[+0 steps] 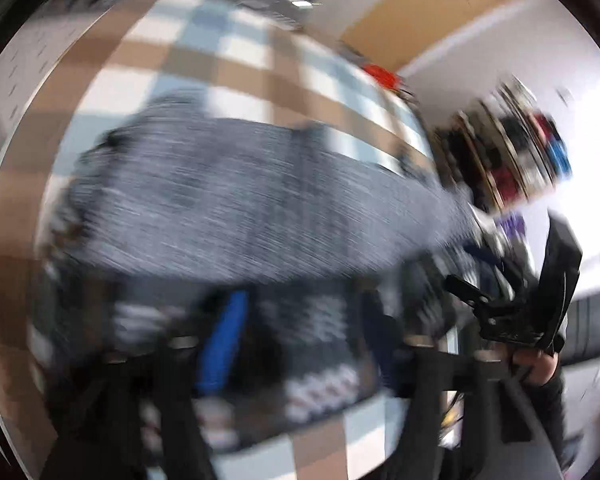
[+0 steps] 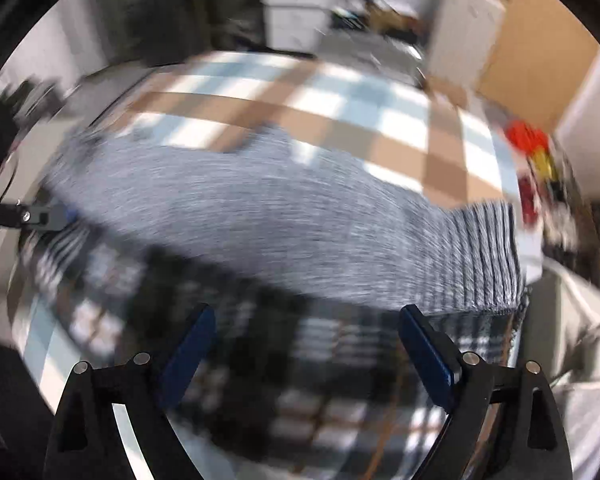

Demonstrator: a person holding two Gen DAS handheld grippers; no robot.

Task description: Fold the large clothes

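A grey knitted sweater (image 1: 252,208) lies spread on a table with a checked brown, white and pale-blue cloth (image 1: 236,52); it also shows in the right wrist view (image 2: 284,224), with its ribbed hem (image 2: 484,256) at the right. Both views are motion-blurred. My right gripper (image 2: 304,336) is open, its blue-padded fingers (image 2: 424,356) wide apart just above the sweater's near edge, holding nothing. My left gripper (image 1: 300,340) is blurred; its fingers stand apart over the sweater's near edge. The right gripper also shows in the left wrist view (image 1: 516,304), at the right.
A dark patterned fabric (image 2: 300,380) lies under the sweater's near edge. Red items (image 2: 528,140) sit at the table's far right corner. A rack of clothes (image 1: 512,152) stands beyond the table. White cabinets (image 2: 296,12) stand at the back.
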